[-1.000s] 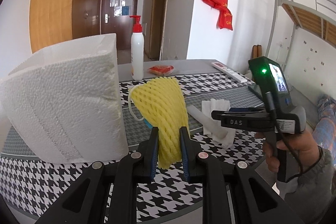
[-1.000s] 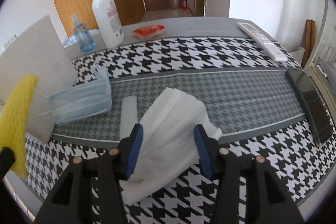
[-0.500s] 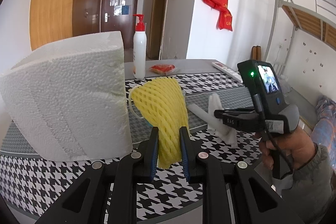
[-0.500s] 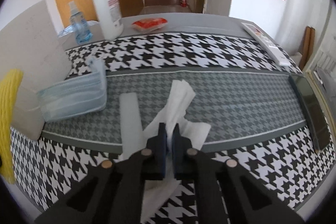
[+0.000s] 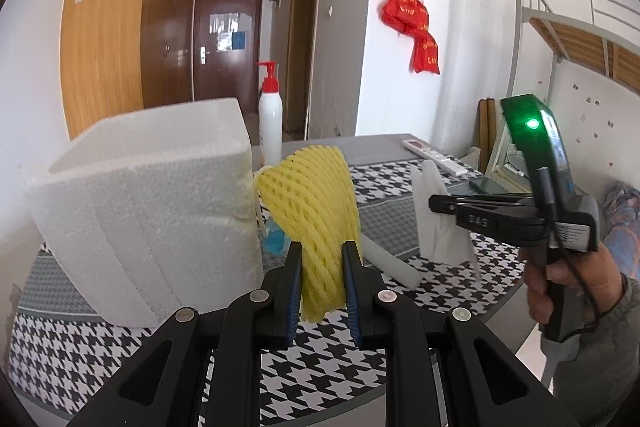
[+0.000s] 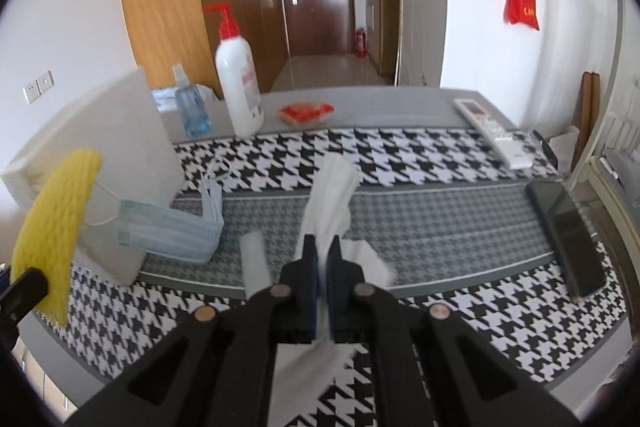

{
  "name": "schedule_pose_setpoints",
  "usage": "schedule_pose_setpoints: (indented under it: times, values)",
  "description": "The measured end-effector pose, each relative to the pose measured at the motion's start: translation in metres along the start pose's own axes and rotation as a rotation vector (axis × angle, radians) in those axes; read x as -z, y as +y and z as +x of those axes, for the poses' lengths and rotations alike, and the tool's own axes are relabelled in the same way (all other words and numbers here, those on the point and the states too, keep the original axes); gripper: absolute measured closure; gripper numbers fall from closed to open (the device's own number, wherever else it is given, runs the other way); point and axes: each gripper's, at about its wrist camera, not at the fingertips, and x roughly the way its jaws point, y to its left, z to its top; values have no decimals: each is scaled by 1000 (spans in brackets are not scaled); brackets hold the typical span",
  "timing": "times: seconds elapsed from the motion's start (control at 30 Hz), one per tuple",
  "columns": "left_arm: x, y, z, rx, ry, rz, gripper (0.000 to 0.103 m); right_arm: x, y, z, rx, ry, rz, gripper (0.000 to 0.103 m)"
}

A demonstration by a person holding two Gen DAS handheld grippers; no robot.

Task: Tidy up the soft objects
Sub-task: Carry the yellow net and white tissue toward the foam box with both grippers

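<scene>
Left wrist view: the left gripper (image 5: 322,277) is seen clamped on a yellow foam mesh fruit sleeve (image 5: 316,203), which is held upright above the black-and-white houndstooth tablecloth (image 5: 80,339). A white polystyrene foam box (image 5: 148,211) stands just beside the sleeve at 9 o'clock. At 3 o'clock the right gripper (image 5: 434,205) is held in a hand (image 5: 568,279), its jaws closed on a white folded tissue (image 5: 434,227) that is lifted clear of the cloth.

In the right wrist view, the right gripper (image 6: 322,259) is seen narrowed to a slit on the tissue (image 6: 332,195). A pale blue stack of face masks (image 6: 172,231) lies at 9 o'clock against the box (image 6: 100,147), and a white foam strip (image 6: 256,263) lies just beside the fingers.

Risks, as judged: the thin tissue could slip or tear if it is swung quickly, since only a small pinch is held. The springy sleeve could pop from the grip or brush the light box and shift it.

The inside of the box is hidden, so its contents cannot be told. The tissue's lower part is blurred. The mask stack is mostly hidden behind the sleeve in the left wrist view.
</scene>
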Motion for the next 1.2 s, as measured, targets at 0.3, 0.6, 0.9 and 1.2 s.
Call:
schedule_pose_setpoints:
  times: [0.3,0.6,0.9,1.2]
  values:
    - [-16,-1,-4,36,-42,14,83,-1,4,-30,-14,-69,-7,97]
    - [-21,-14,4,103,-36,15,83,2,-5,-42,-5,-99,11,97]
    - [-5,-34,20,193,64,37,83,6,-17,-51,4,-121,30,97]
    - [16,-45,23,174,148,66,83,10,-17,-53,-17,-124,34,97]
